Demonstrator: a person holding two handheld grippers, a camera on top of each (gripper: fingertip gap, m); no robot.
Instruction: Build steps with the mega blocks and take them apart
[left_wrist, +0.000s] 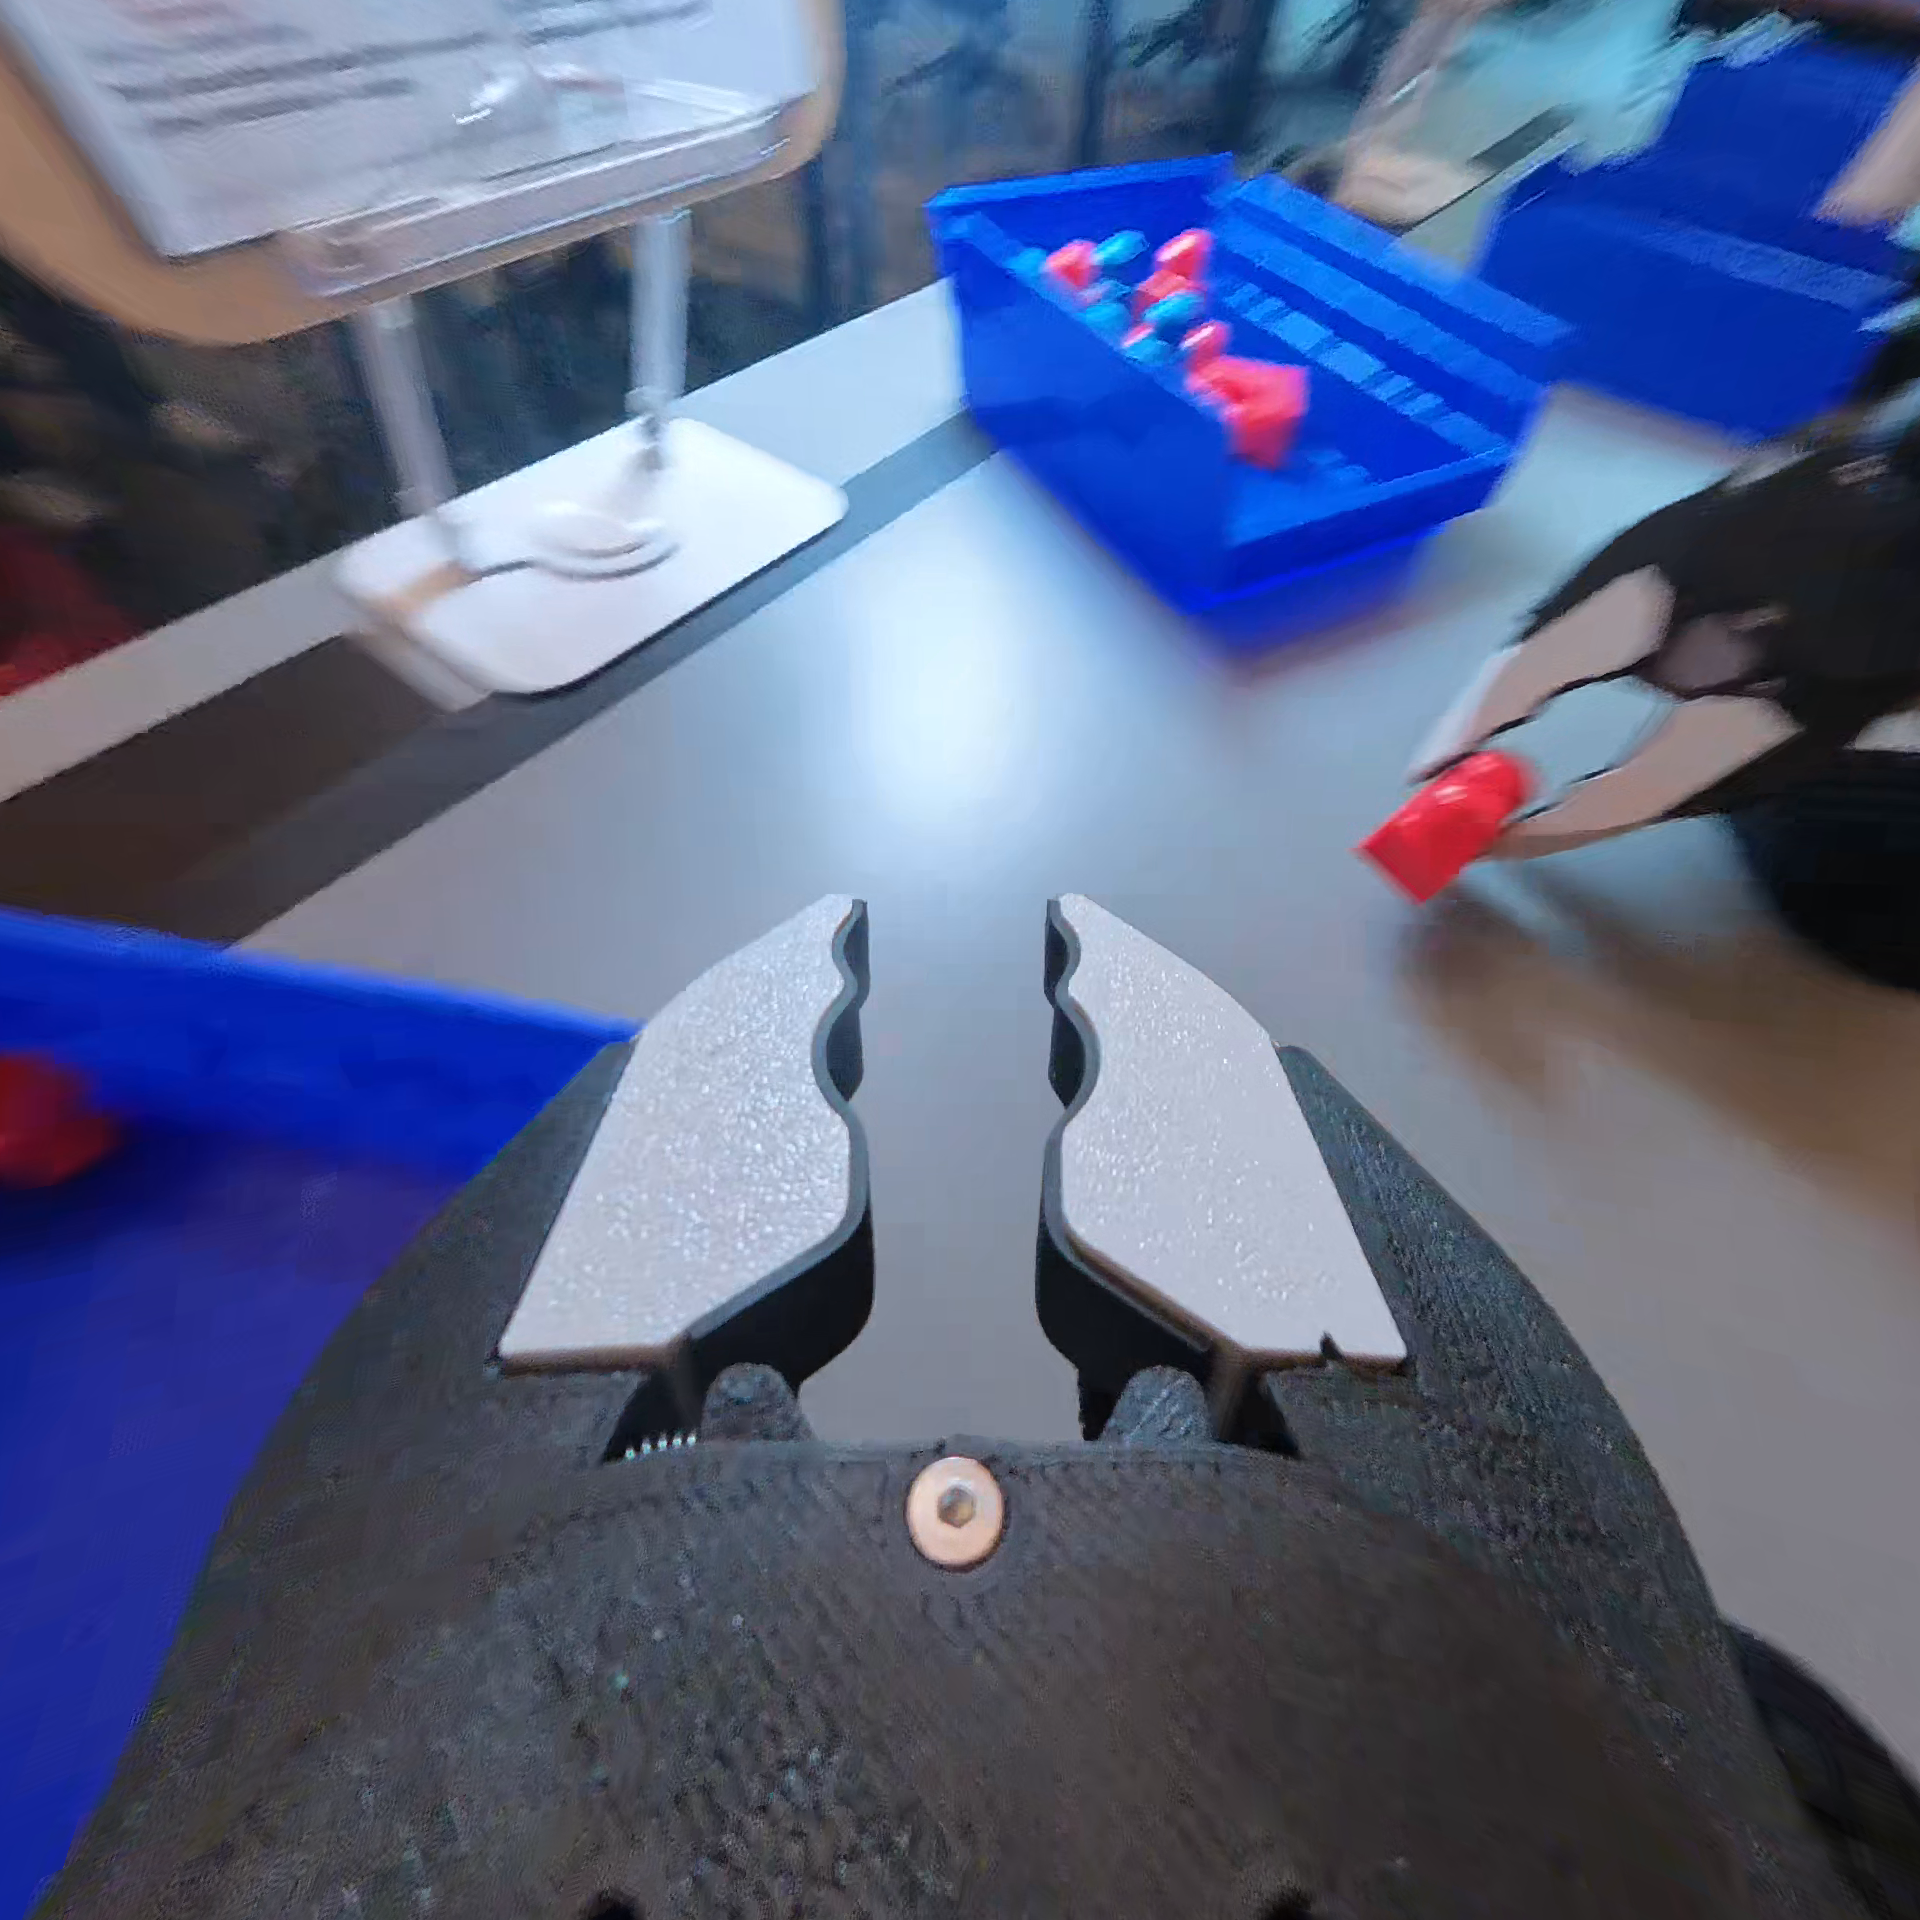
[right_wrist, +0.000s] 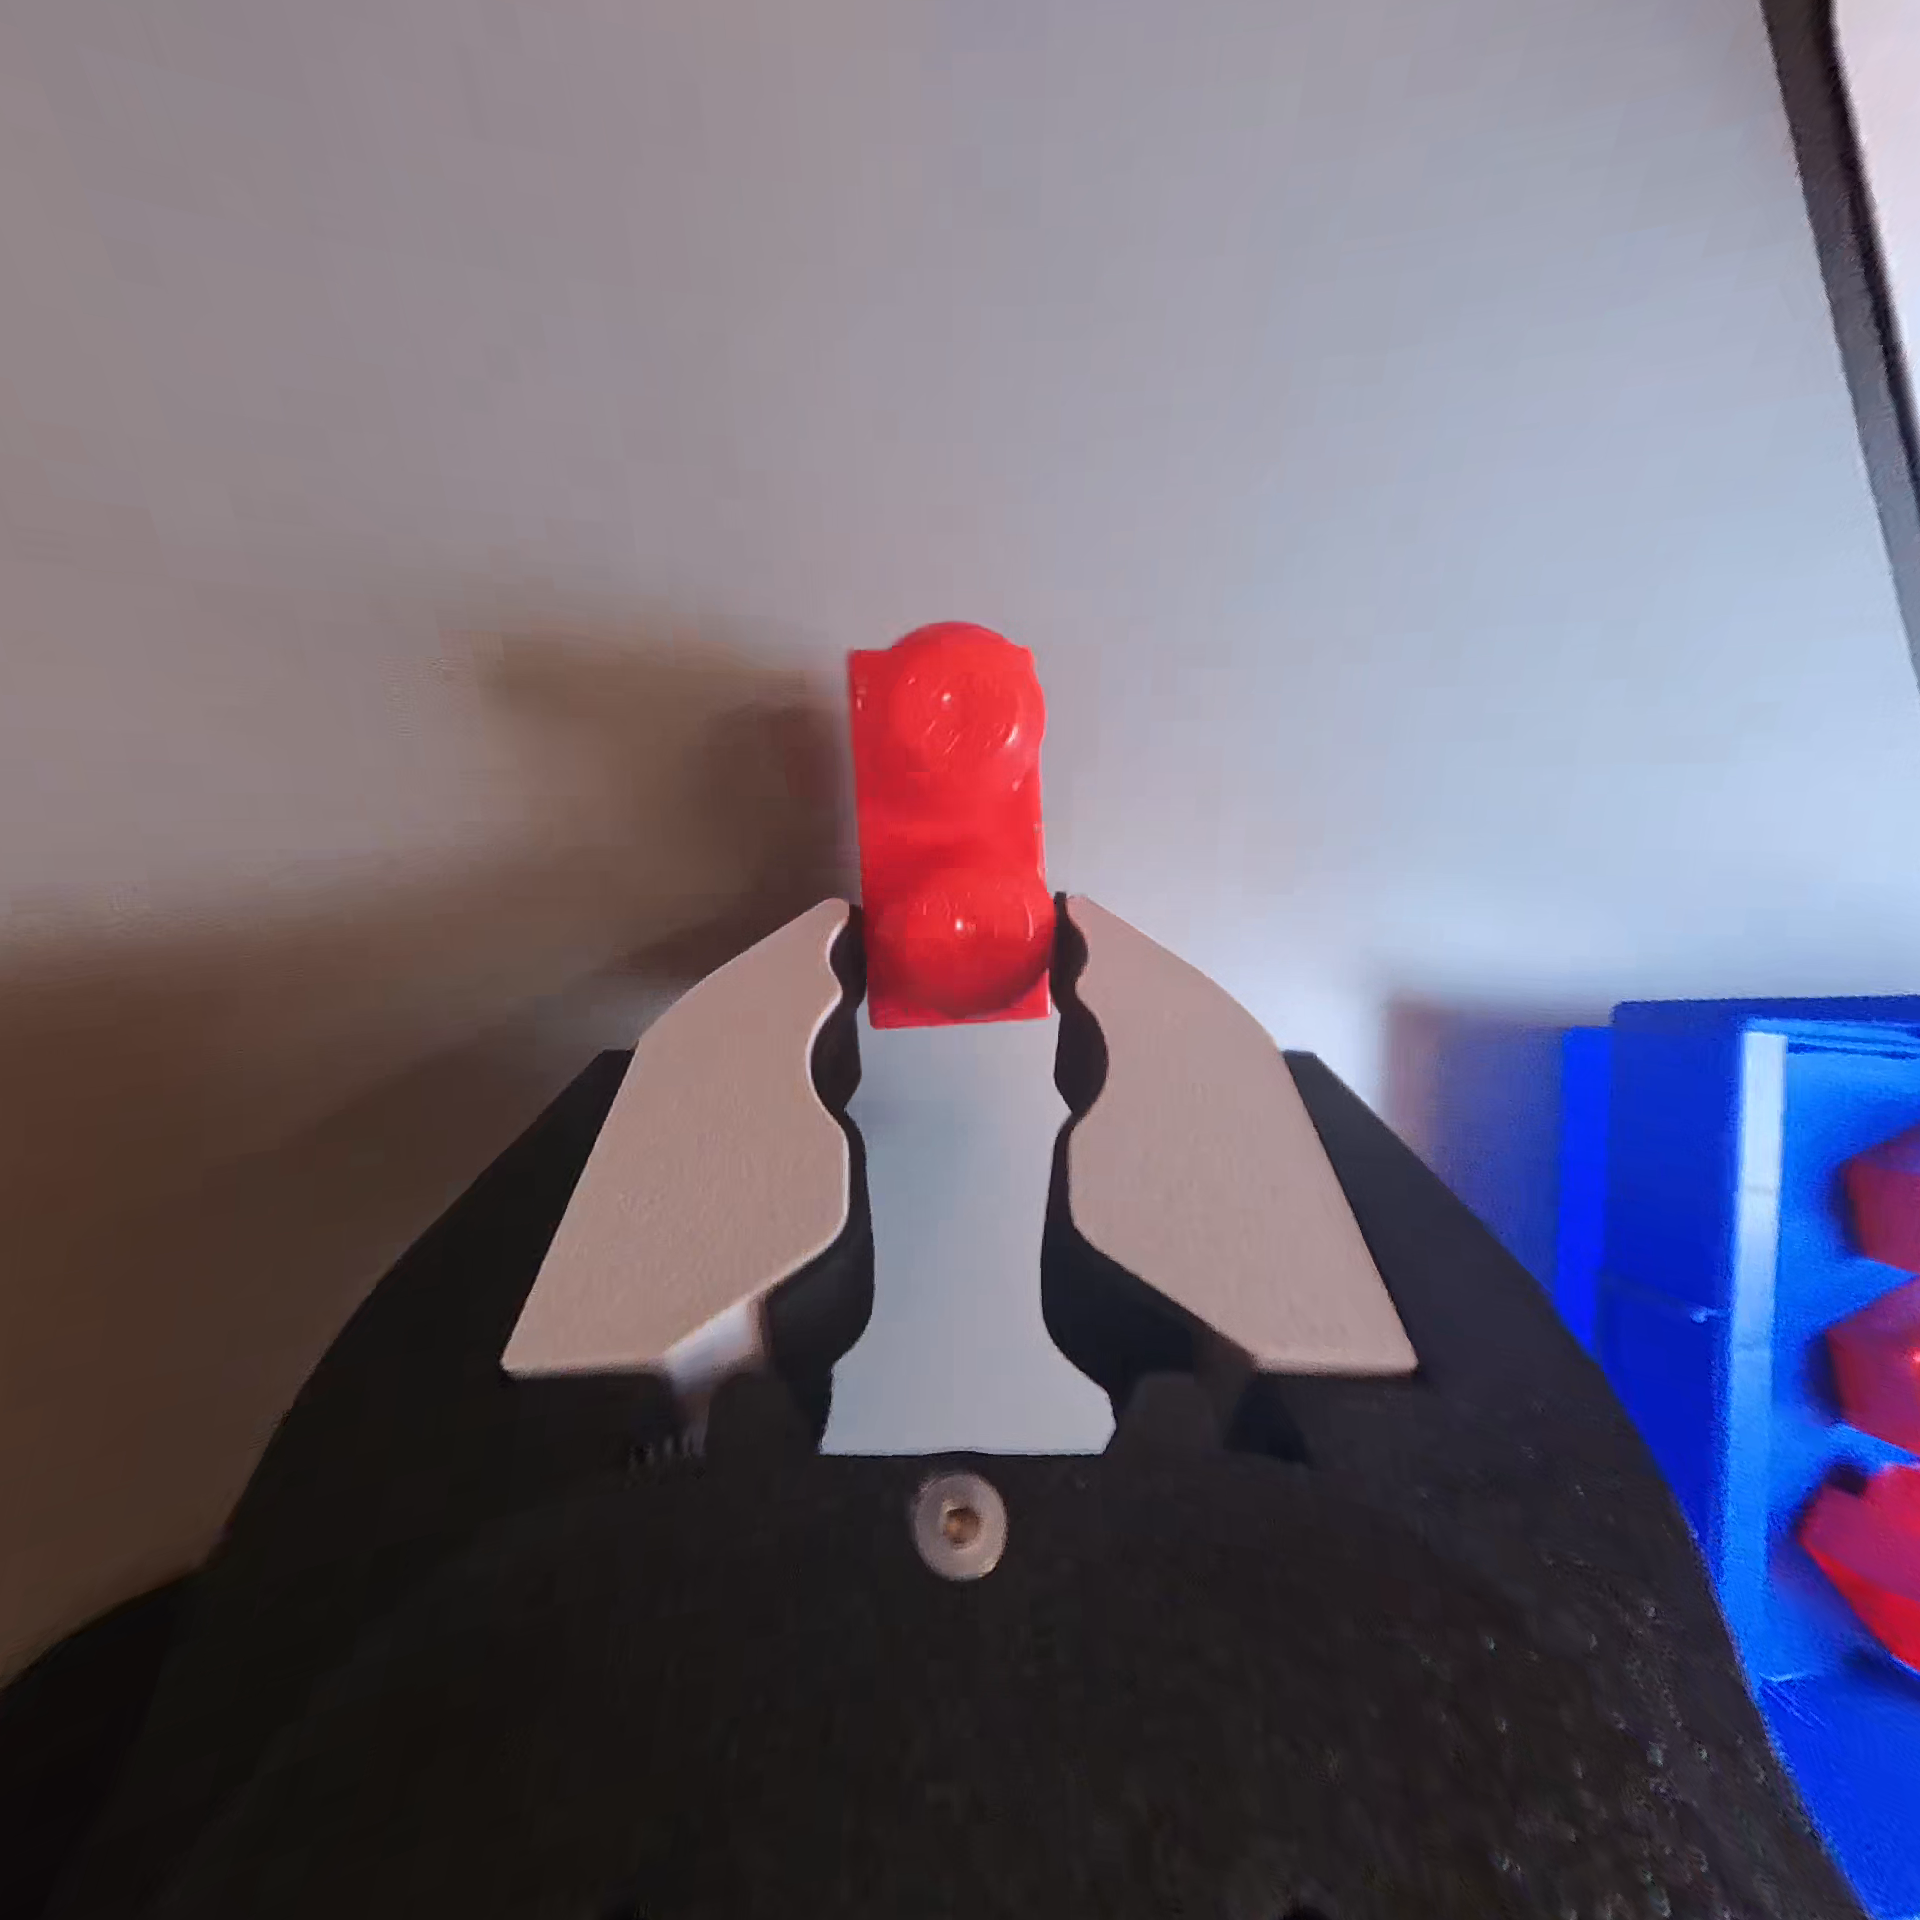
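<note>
My right gripper is shut on a red two-stud mega block, gripped at its near stud, low over the grey table. The same block and right gripper show at the right edge of the left wrist view. My left gripper is open and empty above the table, its fingers a block's width apart. A blue bin at the back holds several red and blue blocks. Another blue bin at the left holds a red block.
A white sign stand with a flat base stands at the table's far left edge. In the right wrist view a blue bin with red blocks sits at the right. A dark-framed panel rises at upper right. One gripper's finger ends stand about 30 cm off the other's.
</note>
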